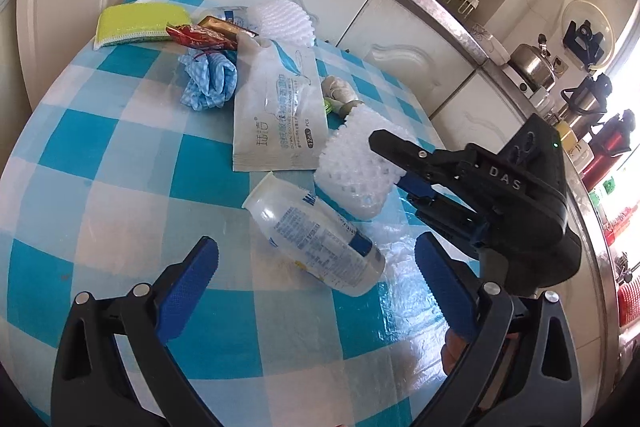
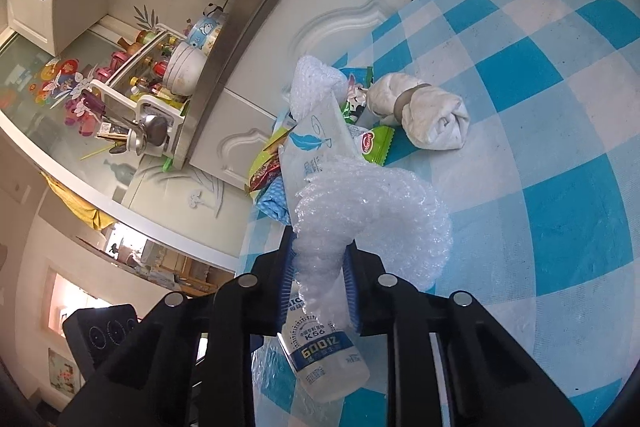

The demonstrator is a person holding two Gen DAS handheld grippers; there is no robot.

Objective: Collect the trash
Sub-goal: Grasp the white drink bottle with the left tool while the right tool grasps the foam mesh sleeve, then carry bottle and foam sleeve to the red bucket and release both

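So closest in, the left gripper [image 1: 316,267] has its blue fingers [image 1: 188,279] spread wide with nothing between them, hovering just over the empty plastic bottle [image 1: 316,231] lying on its side on the checkered counter [image 1: 100,167]. Right beside it, the right gripper [image 2: 320,291] is clamped down on a piece of white foam netting [image 2: 372,211], pinched tight between its pads, and from the left wrist view that netting sits just past the bottle, so it looks freshly grabbed rather than carried anywhere yet. Beyond that there's a flat wipes packet [image 1: 280,107], a crumpled blue cloth [image 1: 208,79], a rolled white rag with a band round it [image 2: 424,119], and a green candy wrapper [image 2: 376,145]. Further back: a red snack wrapper [image 1: 200,37], a brown one next to it, a second foam net [image 1: 284,19] and a yellow-green sponge [image 1: 140,25] near the far edge. I can't spot a bin or bag in either view, so no clue where stuff is meant to go. My read is the job's barely started: one bit of trash in hand, the bottle probably next, and pretty much the whole pile left on the counter.
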